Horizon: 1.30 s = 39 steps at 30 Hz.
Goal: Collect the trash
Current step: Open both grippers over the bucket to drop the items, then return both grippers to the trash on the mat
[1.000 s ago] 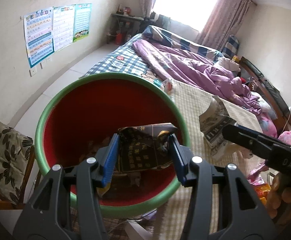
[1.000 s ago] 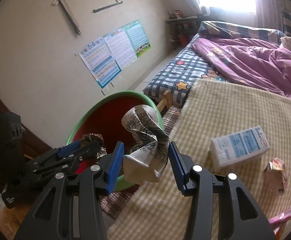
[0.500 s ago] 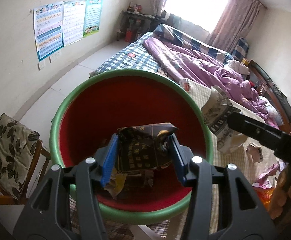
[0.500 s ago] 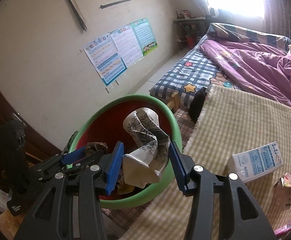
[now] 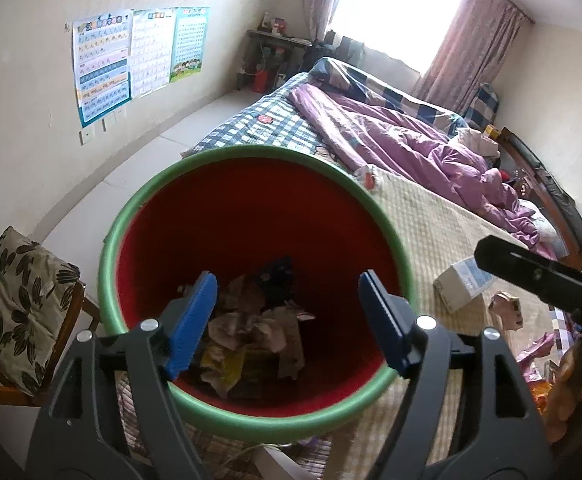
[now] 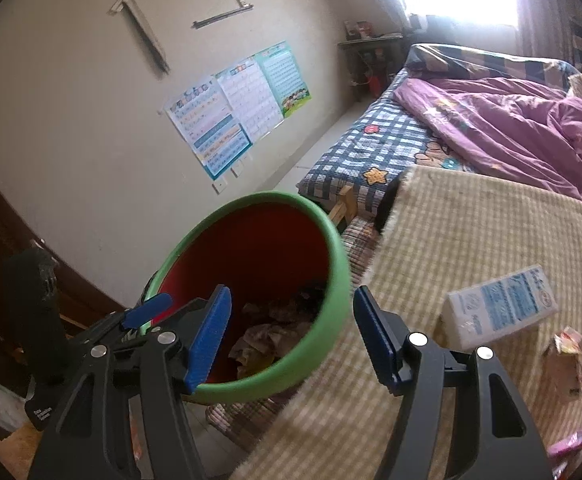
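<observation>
A red bin with a green rim (image 5: pixel 251 152) stands at the bed's corner; it also shows in the right wrist view (image 6: pixel 331 256). Crumpled paper trash (image 5: pixel 251 328) lies at its bottom, also seen in the right wrist view (image 6: pixel 267 336). My left gripper (image 5: pixel 287 320) is open and empty above the bin's mouth. My right gripper (image 6: pixel 291 336) is open and empty over the bin's near rim. A white and blue carton (image 6: pixel 499 312) and a small crumpled wrapper (image 6: pixel 567 360) lie on the straw mat (image 6: pixel 471 232).
The bed holds a purple quilt (image 5: pixel 403 140) and a checked sheet (image 6: pixel 371 148). A chair with a leaf-patterned cushion (image 5: pixel 19 296) stands left of the bin. Posters (image 5: pixel 131 56) hang on the wall. More wrappers lie at the far right (image 5: pixel 539 352).
Both grippers have opened. The dark folded pack from the left gripper and the patterned paper from the right gripper are no longer held; trash lies in the bin.
</observation>
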Tool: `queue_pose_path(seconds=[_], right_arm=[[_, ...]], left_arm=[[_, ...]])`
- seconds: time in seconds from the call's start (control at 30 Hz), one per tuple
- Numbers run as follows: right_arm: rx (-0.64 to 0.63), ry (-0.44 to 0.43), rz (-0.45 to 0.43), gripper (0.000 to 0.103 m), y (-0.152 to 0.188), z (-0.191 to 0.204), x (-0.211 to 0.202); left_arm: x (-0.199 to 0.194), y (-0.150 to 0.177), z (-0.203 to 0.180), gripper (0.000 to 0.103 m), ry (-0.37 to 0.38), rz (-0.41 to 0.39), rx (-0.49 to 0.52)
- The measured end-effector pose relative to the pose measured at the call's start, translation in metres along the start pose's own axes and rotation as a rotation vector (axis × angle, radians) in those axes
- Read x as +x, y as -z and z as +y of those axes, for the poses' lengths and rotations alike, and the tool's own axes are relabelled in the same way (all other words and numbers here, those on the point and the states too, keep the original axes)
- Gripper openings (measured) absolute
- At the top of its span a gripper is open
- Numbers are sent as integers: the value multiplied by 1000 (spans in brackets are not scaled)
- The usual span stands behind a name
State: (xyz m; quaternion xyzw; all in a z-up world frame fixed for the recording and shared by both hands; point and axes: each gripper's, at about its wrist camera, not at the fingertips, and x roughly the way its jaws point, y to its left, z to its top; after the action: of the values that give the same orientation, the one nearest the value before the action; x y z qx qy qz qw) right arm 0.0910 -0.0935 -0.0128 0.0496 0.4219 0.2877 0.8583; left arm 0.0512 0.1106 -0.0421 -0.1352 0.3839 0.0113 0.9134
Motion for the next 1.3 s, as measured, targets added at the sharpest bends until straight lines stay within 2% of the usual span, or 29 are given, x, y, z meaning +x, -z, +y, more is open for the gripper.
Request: queue_pose_path(seconds=[0.2,0.4,0.6,0.67,0.77,0.87,1.07,1.1,1.13,1.3], right_arm=[[53,37,-15,66,15,-24,-25],[99,105,15,66,39,-64,-55],[161,235,42,66,75,-124,-111],[218,287,48,66,91,-149,-135],[288,320,70,66,114,-172,-156],[310,306,126,66,134,-184,-163],[261,202,272,67,163,-185,-152],[241,187,288,60,166,-182,-149],[225,176,299,48,168,-180,-148],[172,118,313,44,171,-181,-152]], left_arm=[[-6,5,-27,71,63,-2,30],[8,15,-58,71,124,59,82],[16,24,-84,71,151,93,110],[19,26,-91,71,157,108,110],[23,30,-104,72,161,116,130],[28,33,-123,72,181,134,141],[31,39,-165,72,227,134,193],[31,41,-171,72,235,131,199],[31,42,-175,72,241,130,203],[36,51,-212,72,324,153,256]])
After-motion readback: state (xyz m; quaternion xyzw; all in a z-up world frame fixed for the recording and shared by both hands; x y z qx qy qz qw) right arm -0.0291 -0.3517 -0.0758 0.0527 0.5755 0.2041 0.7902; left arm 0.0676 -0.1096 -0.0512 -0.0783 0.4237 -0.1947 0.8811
